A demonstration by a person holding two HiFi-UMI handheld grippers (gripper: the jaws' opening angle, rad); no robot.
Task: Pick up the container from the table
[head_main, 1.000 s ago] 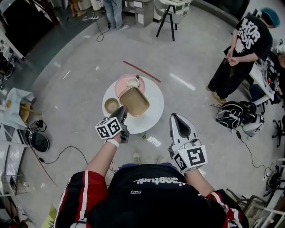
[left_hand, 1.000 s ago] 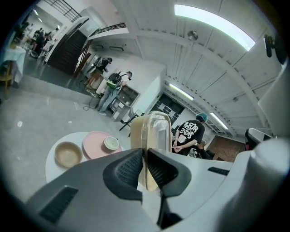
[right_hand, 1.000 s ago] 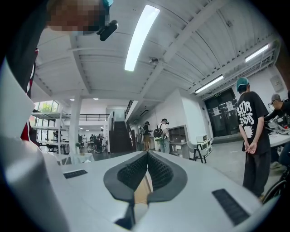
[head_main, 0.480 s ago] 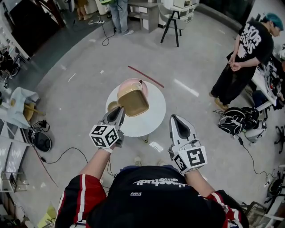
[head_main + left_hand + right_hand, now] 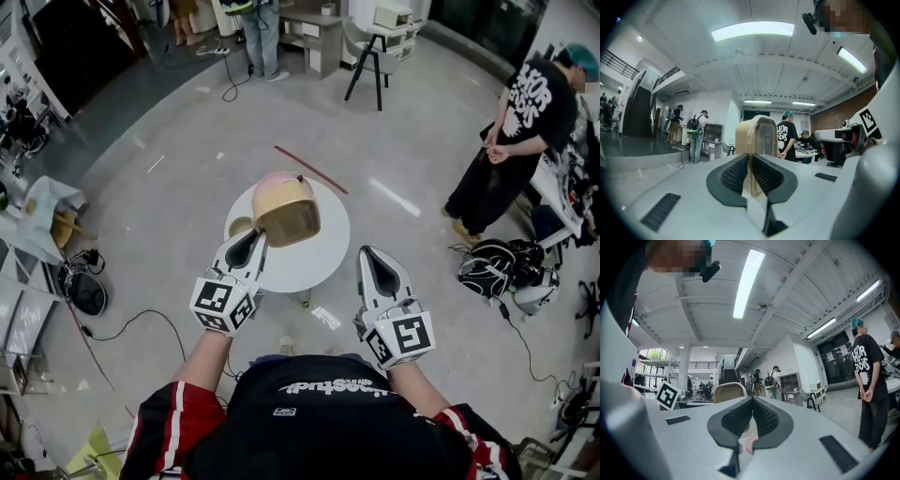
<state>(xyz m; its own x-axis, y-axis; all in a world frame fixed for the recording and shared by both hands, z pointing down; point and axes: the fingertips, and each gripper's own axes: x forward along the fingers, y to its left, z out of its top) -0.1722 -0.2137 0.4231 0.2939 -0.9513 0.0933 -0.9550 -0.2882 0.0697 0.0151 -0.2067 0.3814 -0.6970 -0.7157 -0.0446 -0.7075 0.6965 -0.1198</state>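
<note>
Tan translucent plastic container [image 5: 286, 217], rounded-rectangular, is held above the round white table [image 5: 323, 258]. White print on a bystander's shirt [image 5: 531, 89] cannot be read. Container rim is clamped by the left gripper [image 5: 260, 238], tub at 1 o'clock from it. Right gripper [image 5: 367, 253] jaws are pressed together, nothing between.

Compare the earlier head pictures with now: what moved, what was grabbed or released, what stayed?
The left gripper, still clamped on the container by its rim, has raised it off the table and rolled it, so it now hangs on edge above the pink plate. Nothing was let go. The right gripper stayed shut and empty beside the table; the small bowl kept its place.
</note>
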